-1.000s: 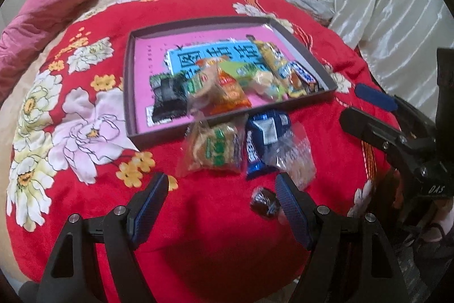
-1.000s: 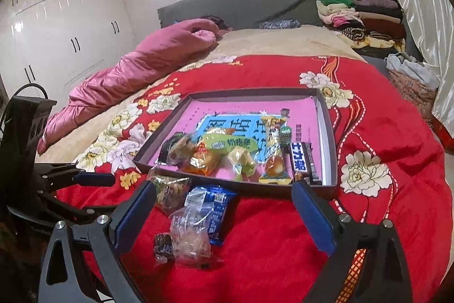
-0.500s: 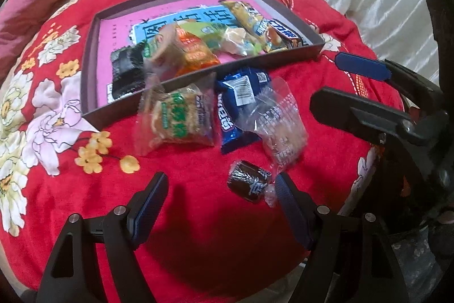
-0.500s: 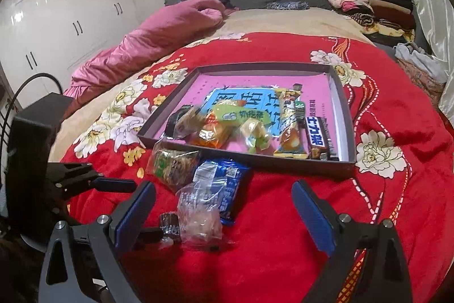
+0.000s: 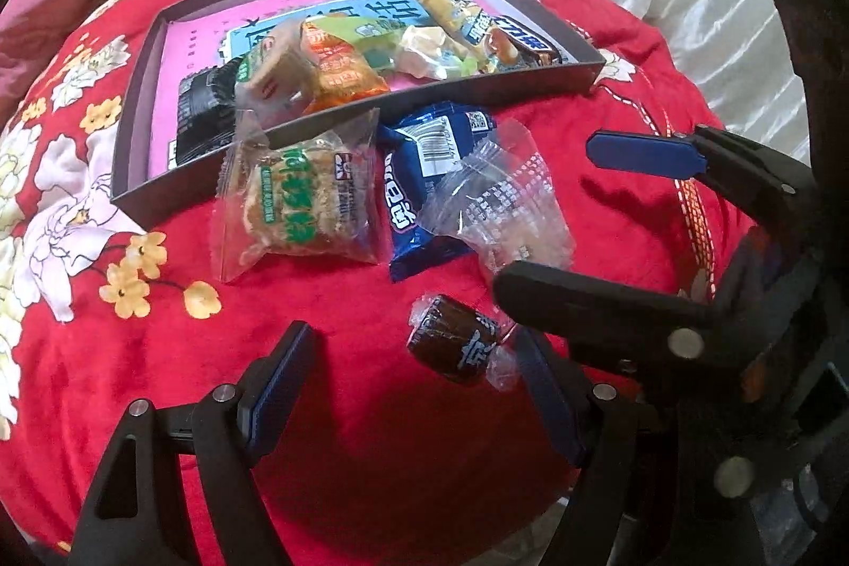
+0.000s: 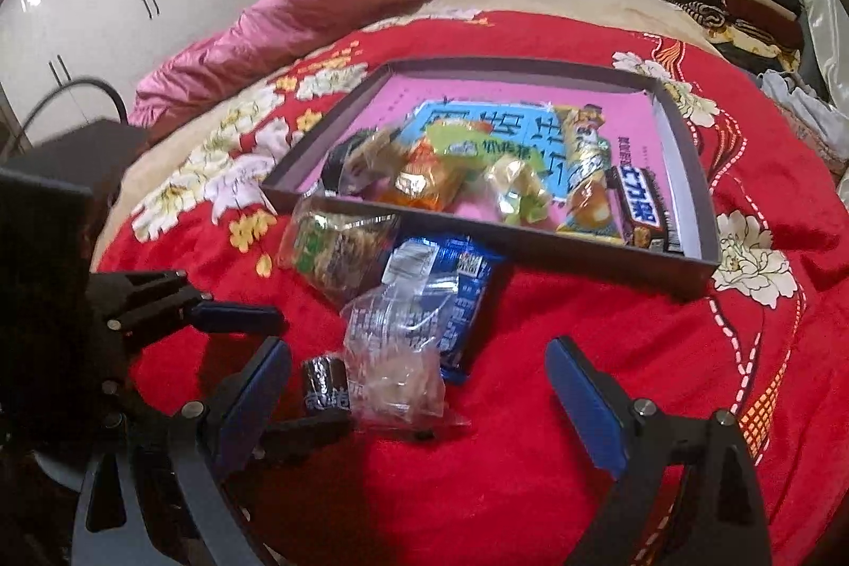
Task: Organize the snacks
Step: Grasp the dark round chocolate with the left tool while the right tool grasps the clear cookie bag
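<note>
The snacks lie on a red flowered blanket point(image 5: 345, 407) spread over a bed; several are inside a shallow dark tray point(image 5: 138, 131) with a pink bottom, and four lie outside, just before its near wall. These four are a clear bag with green print point(image 5: 302, 205), which touches the tray wall, a blue packet point(image 5: 424, 184), a clear crinkled bag point(image 5: 504, 205) lying partly over the blue packet, and a small dark wrapped candy point(image 5: 451, 343). The left gripper point(image 5: 414, 391) has its jaws spread wide and empty; the candy lies between them, close to the right-side finger, but I cannot tell if it touches. The right gripper point(image 6: 419, 385) also has its jaws wide apart and holds nothing; in its view the candy and the crinkled bag are between the fingers; one of its fingers, in the left view, covers the near edge of the crinkled bag. Inside the tray the packets overlap, so their number is hard to count; the printing is blurred in the right view; a black packet point(image 5: 201, 110) is half hidden behind the tray wall.
</note>
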`<state>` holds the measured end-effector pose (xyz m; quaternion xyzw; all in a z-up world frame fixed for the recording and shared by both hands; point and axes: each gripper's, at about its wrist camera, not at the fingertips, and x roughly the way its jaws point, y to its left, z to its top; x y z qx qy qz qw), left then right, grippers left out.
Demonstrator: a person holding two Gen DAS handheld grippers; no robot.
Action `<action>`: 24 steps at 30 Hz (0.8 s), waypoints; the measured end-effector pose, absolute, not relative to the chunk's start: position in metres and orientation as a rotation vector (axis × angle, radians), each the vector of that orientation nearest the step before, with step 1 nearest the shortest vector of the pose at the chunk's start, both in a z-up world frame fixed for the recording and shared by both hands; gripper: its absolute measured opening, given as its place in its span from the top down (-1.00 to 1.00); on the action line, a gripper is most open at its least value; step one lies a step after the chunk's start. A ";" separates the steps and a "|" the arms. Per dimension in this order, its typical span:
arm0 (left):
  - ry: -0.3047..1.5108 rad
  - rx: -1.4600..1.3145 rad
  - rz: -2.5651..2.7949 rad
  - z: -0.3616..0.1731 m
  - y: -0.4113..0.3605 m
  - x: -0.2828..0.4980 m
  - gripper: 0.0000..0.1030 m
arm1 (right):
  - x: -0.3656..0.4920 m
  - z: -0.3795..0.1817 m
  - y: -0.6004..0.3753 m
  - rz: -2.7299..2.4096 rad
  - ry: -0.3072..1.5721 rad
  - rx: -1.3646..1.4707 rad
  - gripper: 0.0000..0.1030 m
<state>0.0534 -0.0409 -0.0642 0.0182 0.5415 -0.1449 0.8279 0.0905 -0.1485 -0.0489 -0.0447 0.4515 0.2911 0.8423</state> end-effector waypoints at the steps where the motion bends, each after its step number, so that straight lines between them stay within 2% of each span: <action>1: 1.150 0.035 -0.312 -0.065 -0.041 0.054 -0.53 | 0.091 -0.051 -0.147 0.610 0.958 -0.102 -0.79; 7: 1.146 0.031 -0.320 -0.067 -0.042 0.058 -0.53 | 0.098 -0.063 -0.148 0.614 1.011 -0.089 -0.33; 12: 1.144 0.021 -0.326 -0.069 -0.043 0.062 -0.51 | 0.103 -0.073 -0.149 0.625 1.053 -0.074 0.19; 16: 1.143 -0.005 -0.330 -0.069 -0.040 0.063 -0.48 | 0.105 -0.067 -0.162 0.630 1.034 -0.002 0.21; 22: 1.143 -0.024 -0.340 -0.070 -0.041 0.068 -0.33 | 0.111 -0.056 -0.184 0.599 0.998 0.102 0.22; 24: 1.145 -0.025 -0.351 -0.070 -0.043 0.069 -0.08 | 0.114 -0.055 -0.190 0.597 0.996 0.136 0.22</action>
